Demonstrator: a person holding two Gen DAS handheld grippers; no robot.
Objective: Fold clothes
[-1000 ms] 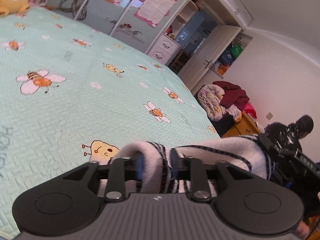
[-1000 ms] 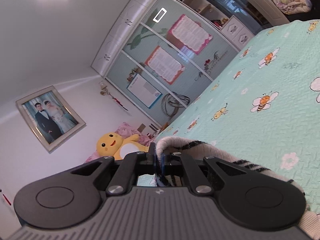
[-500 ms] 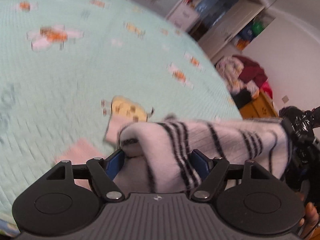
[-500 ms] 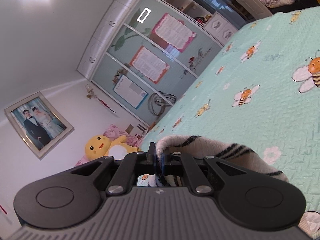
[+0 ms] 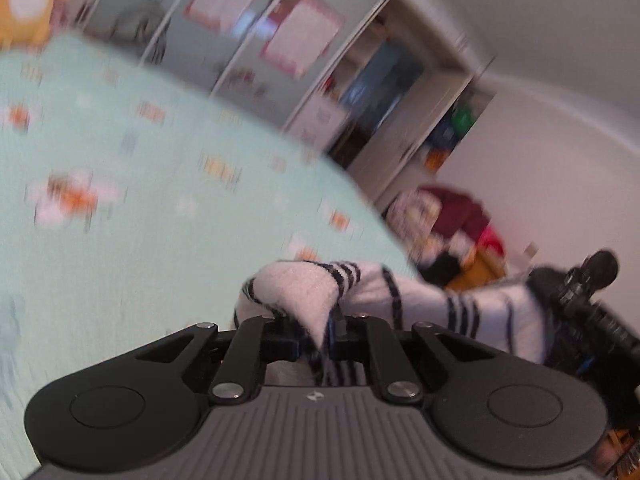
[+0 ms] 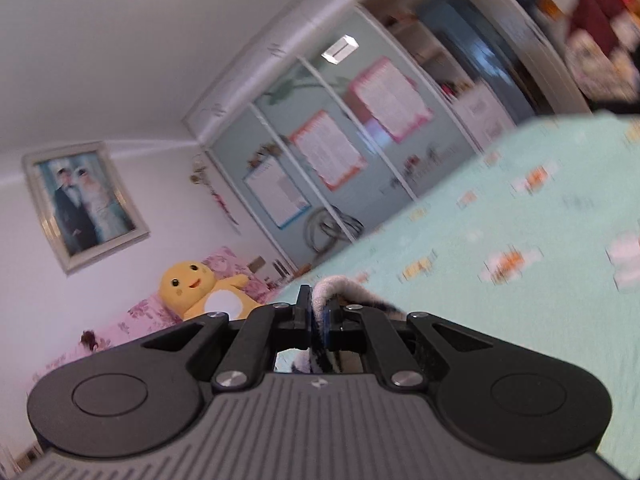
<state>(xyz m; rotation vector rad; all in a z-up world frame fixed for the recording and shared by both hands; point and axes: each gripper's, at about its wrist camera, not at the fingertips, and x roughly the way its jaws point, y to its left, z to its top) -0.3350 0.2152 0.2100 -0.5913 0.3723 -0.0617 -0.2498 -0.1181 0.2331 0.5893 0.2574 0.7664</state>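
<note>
Right now your left hand-held gripper (image 5: 326,330) is squeezed tight, with a fold of the fuzzy white sweater with black stripes (image 5: 424,300) pinched between its two fingers. Your right hand-held gripper (image 6: 318,322) is squeezed tight too, and it holds another bit of the same sweater right at its tips. In the left view the sweater sticks up just past the fingers and then runs off to the right, where it reaches your other gripper and a dark sleeve at the edge of the picture. It hangs in the air between your two hands, up above the bed (image 5: 140,240). The bed has a light green cover with little bees and flowers on it, and a lot of it is bare in front of you and to the left in the left view. The edge of the bed curves away on the right side, close behind the sweater. Past that edge sits a heap of clothes (image 5: 448,216) on the floor by the white wall. A yellow plush toy (image 6: 204,290) sits at the far end of the bed, well away from both grippers. Both pictures are blurry, so small things are hard to tell.
</note>
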